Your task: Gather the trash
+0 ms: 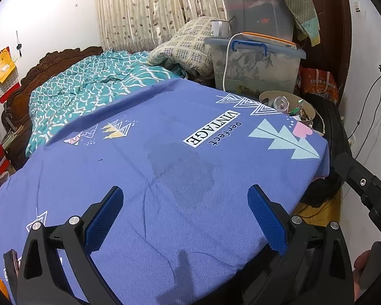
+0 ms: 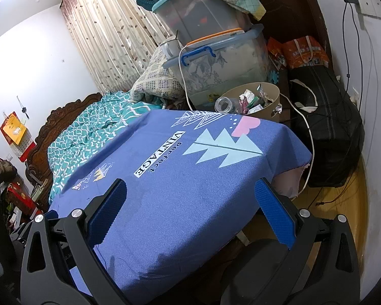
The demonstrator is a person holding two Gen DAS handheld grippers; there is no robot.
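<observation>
A beige trash bin stands past the far edge of the table covered with a blue printed cloth. It holds a clear plastic bottle, crumpled paper and wrappers. It also shows in the left wrist view. My left gripper is open and empty above the near part of the cloth. My right gripper is open and empty above the cloth's near right part. A darker damp-looking patch marks the cloth.
Stacked clear storage boxes stand behind the bin, with a white cable hanging down. A black bag sits on the floor at right. A bed with a teal quilt lies to the left. The other gripper's body shows at right.
</observation>
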